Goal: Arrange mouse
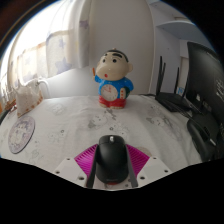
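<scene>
A black computer mouse (111, 160) sits lengthwise between my gripper's (112, 165) two fingers, its scroll wheel pointing away from me. The pink pads (86, 158) press against both of its sides, so the gripper is shut on the mouse. The mouse is held low over the white, scuffed table top (70, 125). Its rear end covers the gripper's base.
A cartoon boy figurine with a clock on its belly (113, 80) stands on the table straight beyond the mouse. A round patterned disc (20, 135) lies at the left, with a pale container (26, 97) behind it. Black equipment (192, 100) stands at the right.
</scene>
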Demonstrator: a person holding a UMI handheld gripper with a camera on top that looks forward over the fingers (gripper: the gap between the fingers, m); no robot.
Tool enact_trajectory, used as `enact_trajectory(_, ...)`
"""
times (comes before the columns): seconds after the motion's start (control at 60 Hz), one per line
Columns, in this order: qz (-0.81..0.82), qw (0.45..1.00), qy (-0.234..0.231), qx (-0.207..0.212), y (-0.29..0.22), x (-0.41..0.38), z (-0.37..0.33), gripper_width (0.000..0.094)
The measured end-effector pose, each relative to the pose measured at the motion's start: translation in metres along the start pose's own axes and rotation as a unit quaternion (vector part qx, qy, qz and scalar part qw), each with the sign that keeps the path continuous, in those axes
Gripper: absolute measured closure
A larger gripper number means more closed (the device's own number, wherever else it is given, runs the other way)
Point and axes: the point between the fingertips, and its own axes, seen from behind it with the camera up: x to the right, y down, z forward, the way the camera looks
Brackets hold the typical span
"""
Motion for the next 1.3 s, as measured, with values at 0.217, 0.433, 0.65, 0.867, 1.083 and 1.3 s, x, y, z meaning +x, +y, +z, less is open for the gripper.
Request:
enact_trajectory(0.217, -0.016, 1.000, 0.019, 0.003, -0.049, -0.020, -0.019, 0.0503)
enact_trajectory(0.433, 0.024, 0.998, -0.037, 0.037, -0.145, -0.155, -0.077, 0.0504)
enact_trajectory(0.65, -0.001, 0.995, -0.098, -0.005, -0.094, -0.324, -0.045, 0.0506)
enact_trajectory(0.867, -0.026, 0.991, -0.109, -0.067, -0.012, -0.382, -0.015, 0.0448)
enact_trajectory(1.083, -0.032, 0.994, -0.067, -0.080, -0.042, -0.357, -0.050, 0.0087)
enact_trajectory(1.3, -0.003, 0.995, -0.032, -0.091, -0.114, -0.302, -0.190, 0.0082)
